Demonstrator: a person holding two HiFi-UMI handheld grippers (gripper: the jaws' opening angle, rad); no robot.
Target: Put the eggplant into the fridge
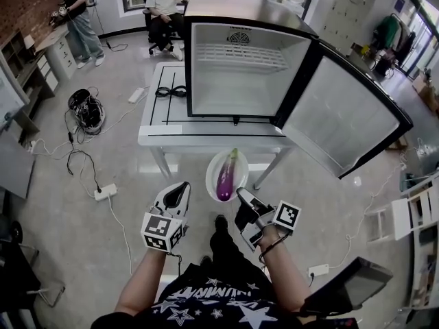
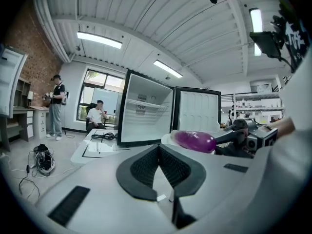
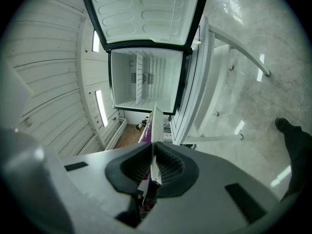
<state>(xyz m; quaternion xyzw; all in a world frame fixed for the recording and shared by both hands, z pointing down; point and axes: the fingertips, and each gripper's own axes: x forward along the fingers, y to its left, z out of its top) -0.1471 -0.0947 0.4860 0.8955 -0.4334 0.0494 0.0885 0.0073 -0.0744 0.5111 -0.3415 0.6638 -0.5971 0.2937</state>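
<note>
Eggplant point(image 1: 226, 175) in bowl point(image 1: 210, 173), short of open fridge point(image 1: 240, 74)
Your left gripper point(image 1: 177, 192) is pressed closed, empty; your right gripper point(image 1: 243, 196) pinches the white bowl's rim, eggplant lying inside; beyond, the fridge stands on the table point(image 1: 154, 134), door swung wide.

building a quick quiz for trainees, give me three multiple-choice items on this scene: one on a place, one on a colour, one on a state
1. The fridge door is: A open; B shut; C taken off.
2. The eggplant lies: A inside the fridge; B on the floor; C on a white plate.
3. The eggplant is: A green; B purple; C yellow.

Answers: 1 A, the door stands swung wide to the side; 2 C, it rests in the plate's middle; 3 B, its skin shows purple in the head view.
</note>
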